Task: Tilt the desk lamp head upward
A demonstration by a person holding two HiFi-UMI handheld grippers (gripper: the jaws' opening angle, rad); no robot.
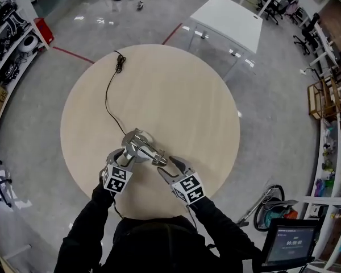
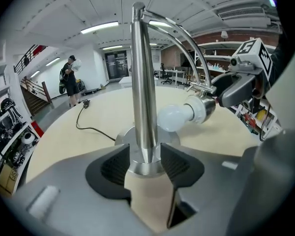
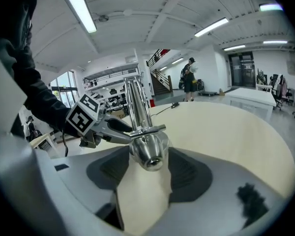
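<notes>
A chrome desk lamp stands on the round wooden table near its front edge. My left gripper straddles the lamp's upright pole low down, just above the round base. Its jaws are open, each pad a sliver off the pole. The white bulb and its socket point toward the left gripper. My right gripper sits around the back end of the lamp head, jaws open, with the shiny cap between the pads. Each gripper shows in the other's view: the right gripper and the left gripper.
The lamp's black cord runs across the table to the far edge. A white rectangular table stands beyond. A person stands far off on the floor. A monitor and shelving are at the right.
</notes>
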